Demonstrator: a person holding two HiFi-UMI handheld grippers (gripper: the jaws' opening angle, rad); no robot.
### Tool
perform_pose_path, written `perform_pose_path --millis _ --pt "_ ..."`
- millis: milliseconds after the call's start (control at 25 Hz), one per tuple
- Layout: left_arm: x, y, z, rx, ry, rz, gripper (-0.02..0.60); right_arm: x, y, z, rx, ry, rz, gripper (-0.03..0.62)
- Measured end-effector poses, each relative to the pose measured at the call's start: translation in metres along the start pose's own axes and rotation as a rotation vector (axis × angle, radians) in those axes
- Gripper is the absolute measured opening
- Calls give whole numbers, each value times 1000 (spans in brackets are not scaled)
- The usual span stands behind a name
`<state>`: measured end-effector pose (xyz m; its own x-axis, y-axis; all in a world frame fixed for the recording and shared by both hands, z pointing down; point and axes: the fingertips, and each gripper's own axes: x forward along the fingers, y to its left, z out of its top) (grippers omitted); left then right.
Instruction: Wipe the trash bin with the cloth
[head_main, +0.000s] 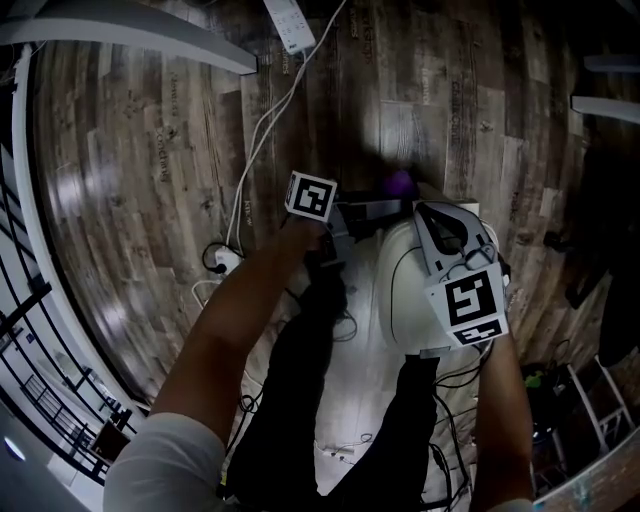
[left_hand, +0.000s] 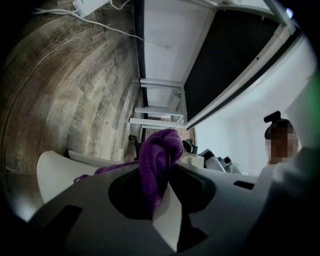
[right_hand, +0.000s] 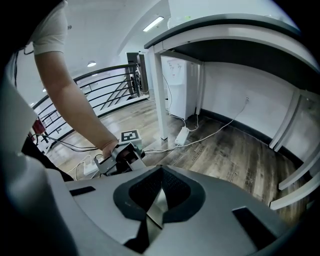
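One purple cloth (left_hand: 159, 155) — pinched in left gripper (left_hand: 160, 197) fingers, long axis running out along them; right gripper (right_hand: 157, 200) fingers closed, empty.

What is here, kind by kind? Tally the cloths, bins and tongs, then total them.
Cloth: 1
Bin: 1
Left tongs, right tongs: 2
Total: 4
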<state>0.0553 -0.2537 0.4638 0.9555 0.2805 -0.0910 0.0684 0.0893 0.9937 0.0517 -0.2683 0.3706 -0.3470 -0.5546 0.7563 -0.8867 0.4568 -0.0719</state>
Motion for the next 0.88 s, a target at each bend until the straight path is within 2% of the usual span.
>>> perform_pose_path --millis 80,240,480,680,880 --pt "-1 -13 -2 -38 -26 -45 101 1 1 -1 -1 7 5 8" --pt "-4 -36 0 -35 -38 -102 101 2 0 0 19 11 23 8" --pt "-15 -59 1 2 -68 -107 101 -14 -5 11 69 -24 31 8" --pt "-23 -94 3 139 -87 -100 101 -48 -6 38 71 -102 27 8" --pt "-14 -164 -6 276 -101 -137 101 -89 -1 63 35 -170 45 8"
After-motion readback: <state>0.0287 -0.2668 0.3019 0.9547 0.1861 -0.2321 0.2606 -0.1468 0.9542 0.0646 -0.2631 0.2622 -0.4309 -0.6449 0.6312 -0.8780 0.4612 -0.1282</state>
